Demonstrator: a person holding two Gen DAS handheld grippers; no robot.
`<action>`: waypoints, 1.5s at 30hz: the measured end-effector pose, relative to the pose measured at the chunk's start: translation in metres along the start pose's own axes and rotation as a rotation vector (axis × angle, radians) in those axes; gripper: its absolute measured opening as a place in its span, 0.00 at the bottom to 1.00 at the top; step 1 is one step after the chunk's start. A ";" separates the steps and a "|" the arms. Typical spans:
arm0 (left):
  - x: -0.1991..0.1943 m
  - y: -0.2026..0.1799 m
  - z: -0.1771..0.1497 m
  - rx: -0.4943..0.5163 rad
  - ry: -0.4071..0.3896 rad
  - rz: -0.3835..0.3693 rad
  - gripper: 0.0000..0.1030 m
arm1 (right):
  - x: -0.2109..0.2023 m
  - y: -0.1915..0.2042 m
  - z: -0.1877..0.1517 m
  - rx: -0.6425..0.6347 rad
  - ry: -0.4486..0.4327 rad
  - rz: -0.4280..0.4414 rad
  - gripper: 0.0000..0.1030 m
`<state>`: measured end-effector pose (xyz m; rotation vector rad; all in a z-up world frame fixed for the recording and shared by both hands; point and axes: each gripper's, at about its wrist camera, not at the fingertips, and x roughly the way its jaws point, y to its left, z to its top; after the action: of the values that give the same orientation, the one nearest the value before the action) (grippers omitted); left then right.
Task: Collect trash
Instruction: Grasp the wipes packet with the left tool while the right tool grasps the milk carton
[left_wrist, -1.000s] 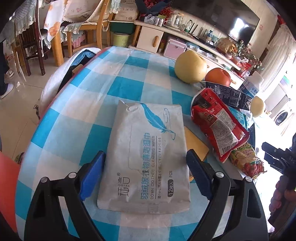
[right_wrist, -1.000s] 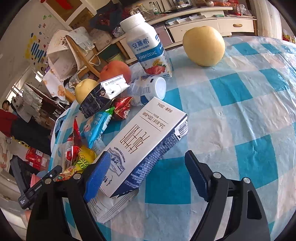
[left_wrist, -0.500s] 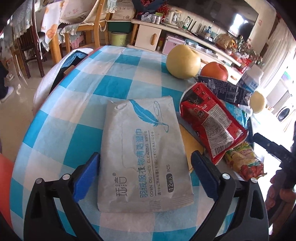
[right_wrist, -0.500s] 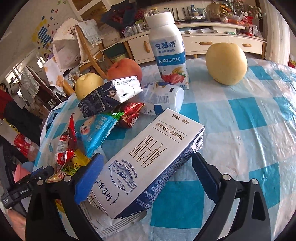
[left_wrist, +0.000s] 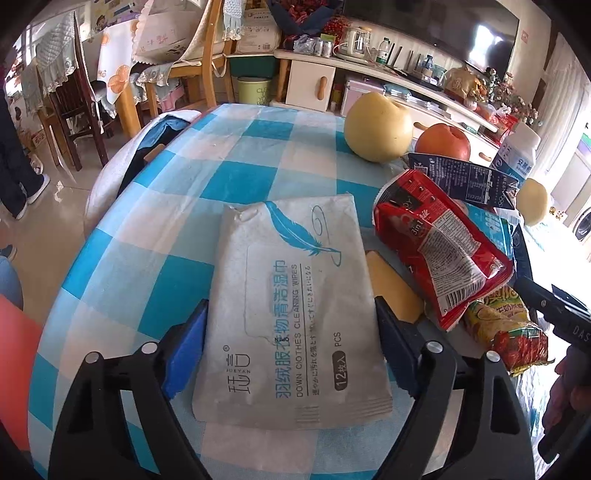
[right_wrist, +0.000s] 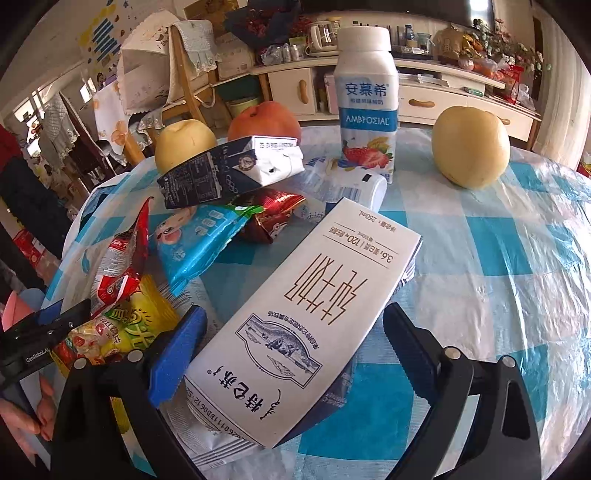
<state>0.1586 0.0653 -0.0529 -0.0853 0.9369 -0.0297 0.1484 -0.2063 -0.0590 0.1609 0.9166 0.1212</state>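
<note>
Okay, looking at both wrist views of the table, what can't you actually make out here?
- Left wrist view: whether the pads touch the wipes pack; the jaws are closing around it, and its edges hide the contact.
- Right wrist view: what lies under the milk carton; the carton covers it.
- Right wrist view: the lying bottle, mostly hidden behind the carton and wrappers.
- Both views: where trash goes; no bin shows on the table.

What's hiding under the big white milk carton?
The white milk carton lies partly on a flat silvery-white packet, whose edge sticks out at its near end. The rest of the packet is covered, so its kind can't be told. Farther along, checked tablecloth shows.
</note>
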 end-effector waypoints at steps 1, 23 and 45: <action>0.000 -0.001 0.000 0.005 -0.002 0.002 0.80 | -0.001 -0.002 0.000 0.003 0.000 -0.009 0.92; -0.034 0.009 -0.018 -0.059 -0.033 -0.081 0.76 | -0.012 -0.004 -0.010 -0.068 -0.027 -0.173 0.64; -0.078 0.018 -0.061 -0.082 -0.084 -0.089 0.76 | -0.064 0.016 -0.069 0.058 -0.071 -0.063 0.63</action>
<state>0.0634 0.0842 -0.0276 -0.2020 0.8499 -0.0694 0.0542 -0.1952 -0.0473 0.1887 0.8544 0.0300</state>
